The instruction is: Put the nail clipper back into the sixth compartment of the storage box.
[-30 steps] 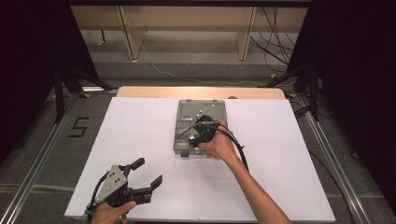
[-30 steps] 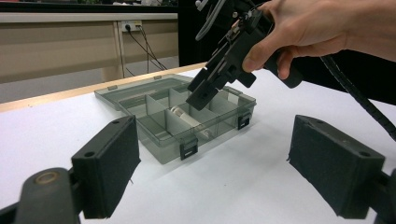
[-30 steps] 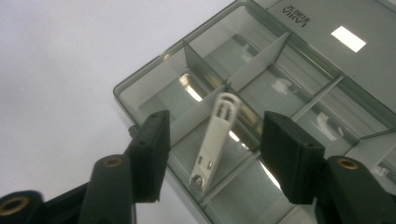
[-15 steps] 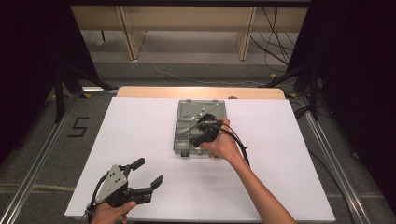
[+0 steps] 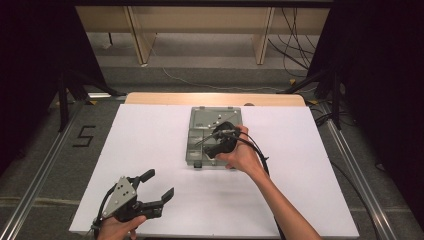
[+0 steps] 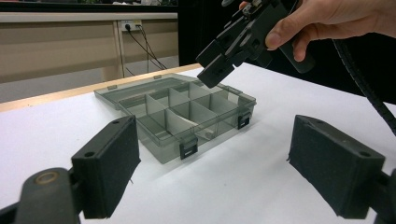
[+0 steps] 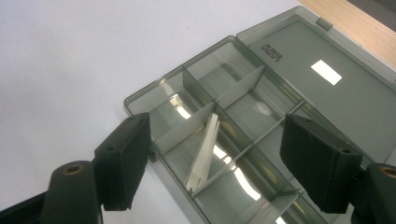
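A smoky clear compartment box (image 5: 200, 125) lies open mid-table, its lid (image 7: 327, 70) flat on the far side. A pale loose divider strip (image 7: 203, 151) leans slantwise in one compartment, also visible as a pale strip (image 6: 189, 122) from the left gripper view. My right gripper (image 5: 212, 145) hovers just above the box, open, with the strip below and between its pads (image 7: 123, 158); nothing is gripped. The same gripper (image 6: 219, 65) hangs over the box's far corner in the left gripper view. My left gripper (image 5: 156, 186) rests open near the table's front left, facing the box (image 6: 177, 116).
White sheet (image 5: 150, 140) covers the table, with a bare wooden strip (image 5: 165, 98) along the far edge. The right gripper's cable (image 5: 260, 155) trails back along the forearm. Floor rails (image 5: 45, 165) run along both sides.
The right hand has shifted slightly to the right above the box. The left gripper has stayed where it was.
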